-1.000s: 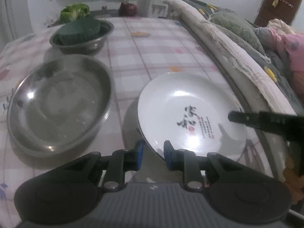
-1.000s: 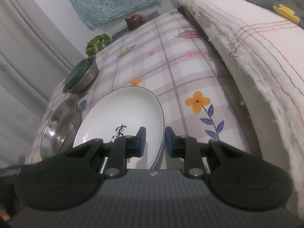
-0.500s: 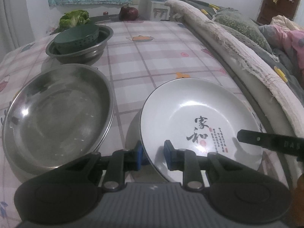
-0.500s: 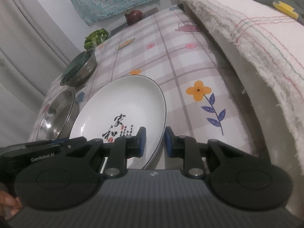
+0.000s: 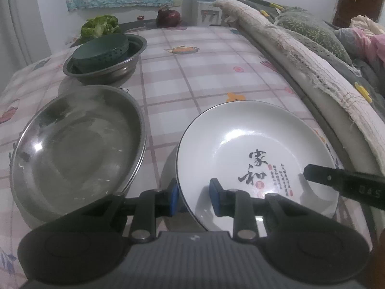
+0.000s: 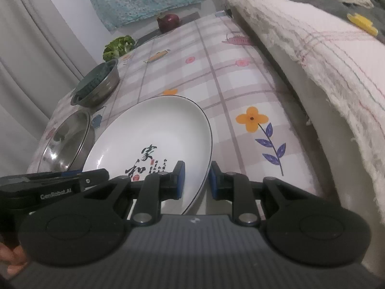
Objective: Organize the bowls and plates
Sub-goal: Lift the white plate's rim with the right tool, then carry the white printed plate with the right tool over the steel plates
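Observation:
A white plate (image 5: 252, 149) with black calligraphy is held tilted above the checked tablecloth. My left gripper (image 5: 193, 196) is shut on its near left rim. My right gripper (image 6: 195, 180) is shut on the opposite rim; the plate also shows in the right wrist view (image 6: 154, 142). The right gripper's finger shows at the right of the left wrist view (image 5: 341, 180). A large steel dish (image 5: 72, 147) lies left of the plate. A steel bowl (image 5: 105, 68) holding a dark green colander (image 5: 101, 50) stands farther back.
Green leafy vegetable (image 5: 99, 25) and a dark red onion (image 5: 168, 16) lie at the table's far end. A sofa edge with a frayed white cover (image 5: 312, 67) runs along the right side of the table. A water dispenser (image 5: 207, 4) stands behind.
The plate has been lifted and tilted, held by both grippers. Both views have drawn back and up a little, so the plate sits lower in the left view.

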